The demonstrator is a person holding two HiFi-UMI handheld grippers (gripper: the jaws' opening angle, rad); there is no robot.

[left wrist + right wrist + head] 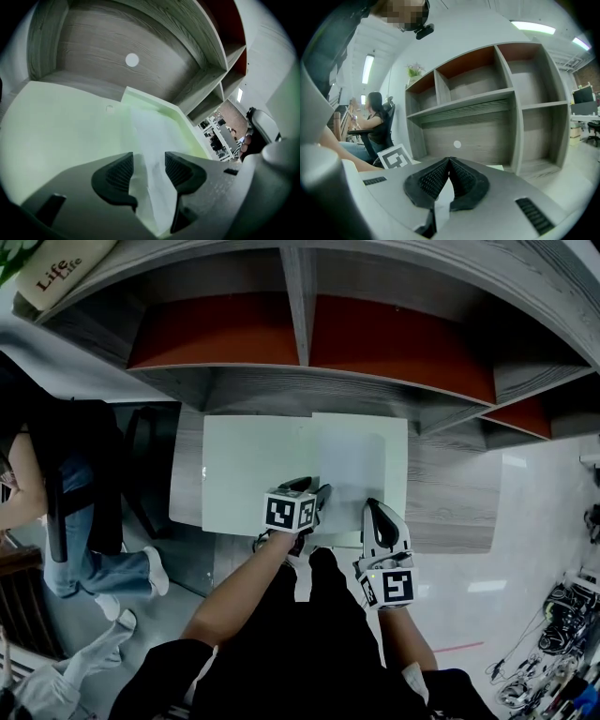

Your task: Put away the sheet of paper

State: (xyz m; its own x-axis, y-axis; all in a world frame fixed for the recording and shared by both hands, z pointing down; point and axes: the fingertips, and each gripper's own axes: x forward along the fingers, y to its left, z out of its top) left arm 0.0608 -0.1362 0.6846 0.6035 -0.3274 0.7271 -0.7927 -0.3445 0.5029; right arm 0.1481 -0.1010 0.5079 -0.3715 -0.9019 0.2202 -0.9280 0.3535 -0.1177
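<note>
While my left gripper (312, 490) hovers, jaws wide, over the sheet of paper (361, 460) lying flat beside the green mat (244, 470), my right gripper (375, 508) rests pinched shut at its near edge. A careless grab could crease the sheet or skid it off the desk (450, 502).

A grey wood shelf unit (487, 108) with orange-red panels (394, 343) in its upper bays stands on a glossy white floor (469, 587) under ceiling strip lights (533, 26), with a plant (414, 71) on top, a seated person (375, 117) beside it and cables (553, 652) heaped nearby.
</note>
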